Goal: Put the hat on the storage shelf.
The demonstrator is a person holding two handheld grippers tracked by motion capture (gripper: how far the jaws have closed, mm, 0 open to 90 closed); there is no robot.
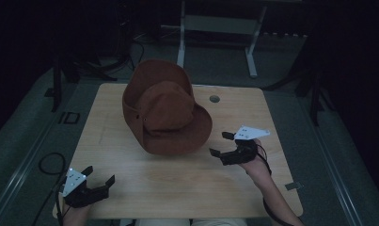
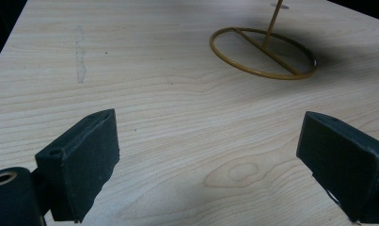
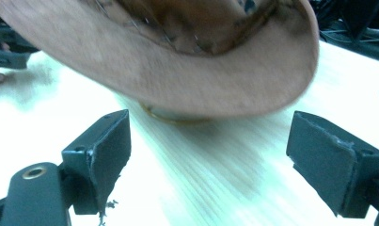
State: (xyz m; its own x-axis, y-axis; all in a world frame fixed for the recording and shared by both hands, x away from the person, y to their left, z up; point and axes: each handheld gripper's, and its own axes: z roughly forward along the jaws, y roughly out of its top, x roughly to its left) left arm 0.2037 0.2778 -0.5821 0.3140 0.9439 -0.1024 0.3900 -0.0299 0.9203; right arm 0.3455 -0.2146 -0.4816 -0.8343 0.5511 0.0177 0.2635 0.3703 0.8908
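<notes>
Brown hat [image 1: 166, 113] sits raised on a thin gold stand [image 2: 264, 52] near the table's far middle, tilted, brim dipping toward the right tongs [image 1: 224, 144]. Right tongs: jaws wide apart, nothing between them, held just off the hat's near-right brim edge, not touching it. In the right gripper view the brim [image 3: 177, 61] hangs above and ahead of the two black jaws, w/ a bit of the stand's ring base peeking under it on the table [image 3: 215, 174]; picture is motion-blurred, so finer detail can't be told. Grey plate on top of the right tongs points away from the hat. Person's right hand [image 1: 255, 162] grips them from behind, forearm coming in from the near-right edge. Left tongs [image 1: 100, 174]: also wide, holding nothing, low at the near-left corner of the table [image 1: 130, 155], well apart from the hat and from the right tongs. In the left gripper view the stand's round wire base w/ one crossbar and upright rod lies ahead and to the right of the jaws, well apart from them, bare wood between; faint pale smear on the wood ahead-left. Small round hole [image 1: 214, 99] in the tabletop lies beyond the right tongs, just right of the hat.
</notes>
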